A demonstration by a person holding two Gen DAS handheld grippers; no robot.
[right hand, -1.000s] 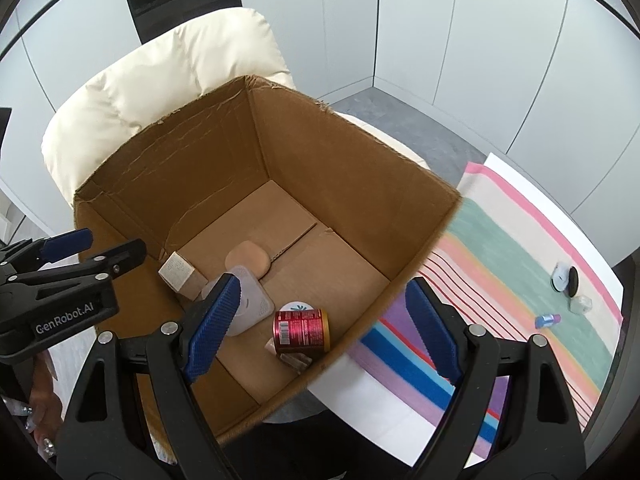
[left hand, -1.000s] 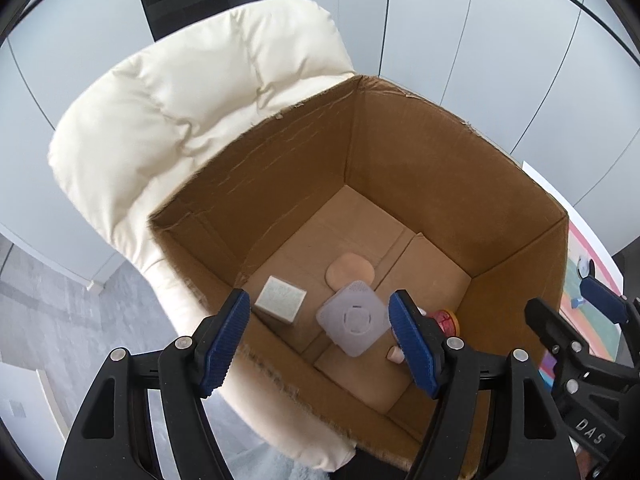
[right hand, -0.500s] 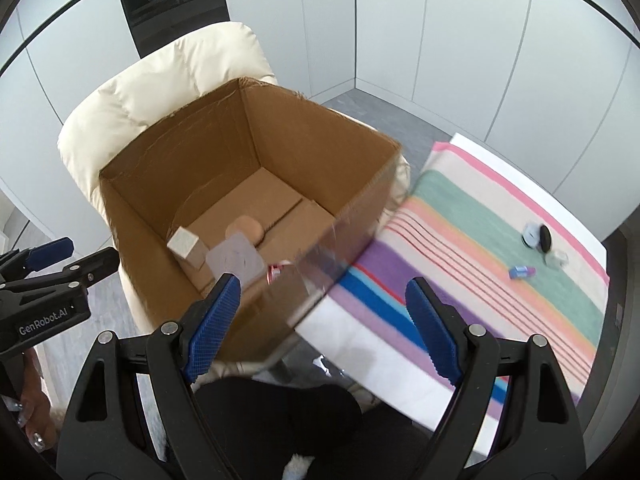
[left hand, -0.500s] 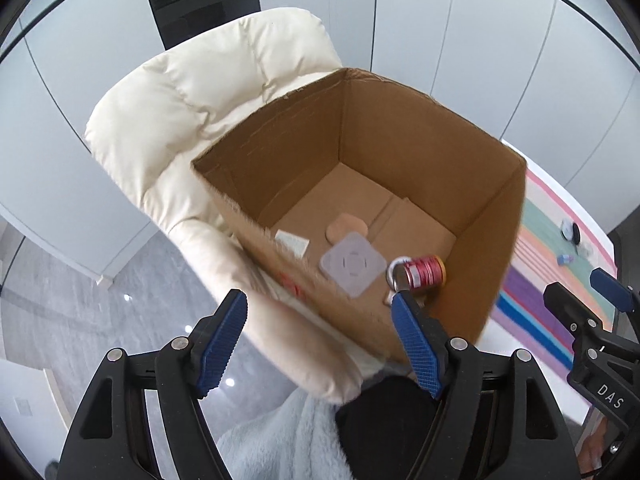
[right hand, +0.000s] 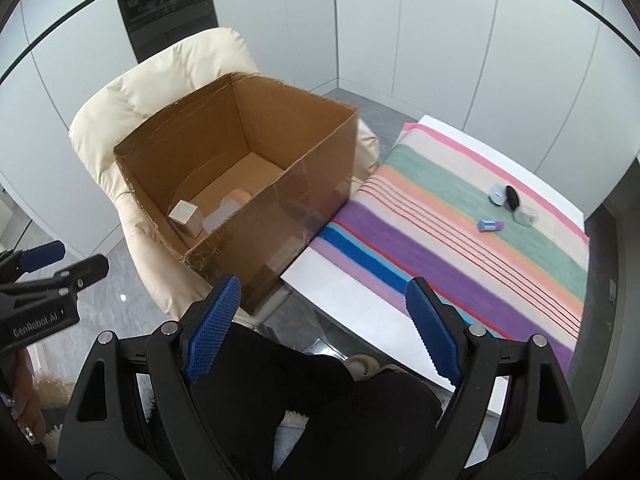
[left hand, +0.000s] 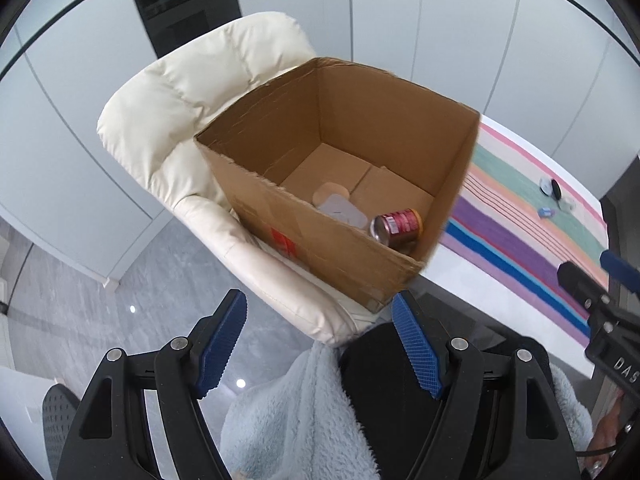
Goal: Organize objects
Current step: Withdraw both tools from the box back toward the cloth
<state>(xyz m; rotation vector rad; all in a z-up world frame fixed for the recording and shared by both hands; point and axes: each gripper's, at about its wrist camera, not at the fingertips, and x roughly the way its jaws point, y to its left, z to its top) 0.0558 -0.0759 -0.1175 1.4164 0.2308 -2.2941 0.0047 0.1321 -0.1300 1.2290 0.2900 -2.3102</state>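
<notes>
Both hand-held grippers, left (left hand: 320,344) and right (right hand: 320,328), hang wide and empty. Beyond, the box (right hand: 256,216) on the chair (left hand: 192,120) holds a can (left hand: 398,224). Farthest, small items (right hand: 506,200) remain on the striped surface (right hand: 460,256); they look liable to skid from a careless pinch.

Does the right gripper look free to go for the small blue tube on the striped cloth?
Probably yes. The right gripper is open and empty, and the blue tube lies uncovered on the striped cloth, nothing between them.

A cream padded chair (right hand: 132,96) stands against white wall panels (right hand: 440,24) — a dark screen (right hand: 164,0) behind it, grey glossy floor (left hand: 80,300) below, a striped cloth (right hand: 460,240) just beside it.
</notes>
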